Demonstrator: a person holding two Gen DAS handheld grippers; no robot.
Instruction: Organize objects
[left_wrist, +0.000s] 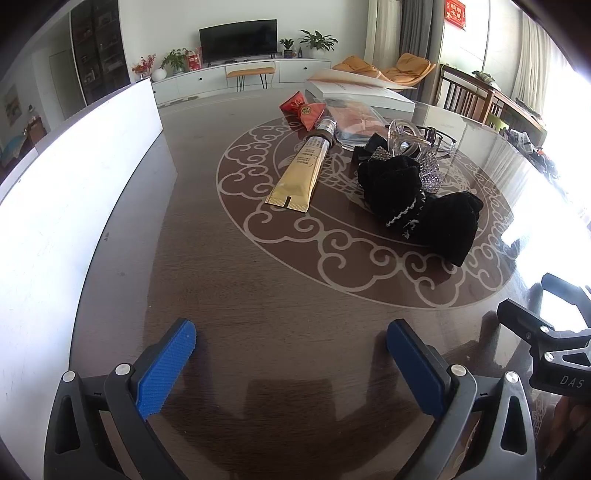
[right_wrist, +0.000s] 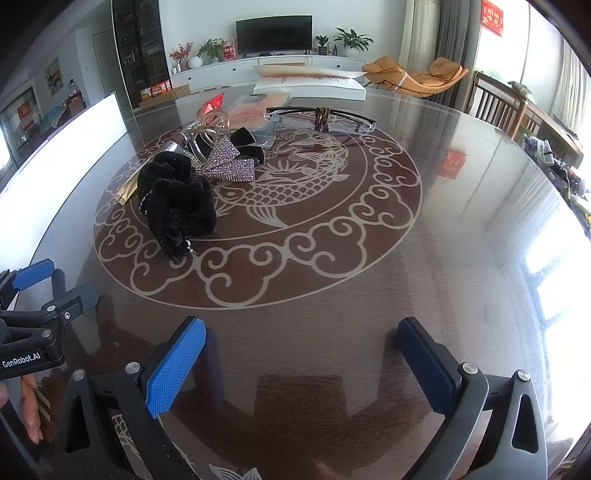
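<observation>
Both poised low over the near edge of the counter (left_wrist: 258, 295), nothing picked up yet. Left gripper (left_wrist: 291, 354) spread wide and empty; right gripper (right_wrist: 301, 358) likewise agape, holding nothing. Clutter bunched at the far middle, on the round fish pattern: gold tube (left_wrist: 301, 168) lying on the left of the pile, black velvet scrunchie (left_wrist: 417, 192) heaped to its right, rhinestone bow (right_wrist: 225, 162) just behind that, clear claw clip (right_wrist: 208, 129) touching the bow, glasses (right_wrist: 321, 116) farther back, red pouch (left_wrist: 303, 109) beyond the tube's cap. Risky ground here (glossy counter, tangled pile): likely to drag bow and clip along when tugging the scrunchie, or to skid the tube away under a shallow pinch.
</observation>
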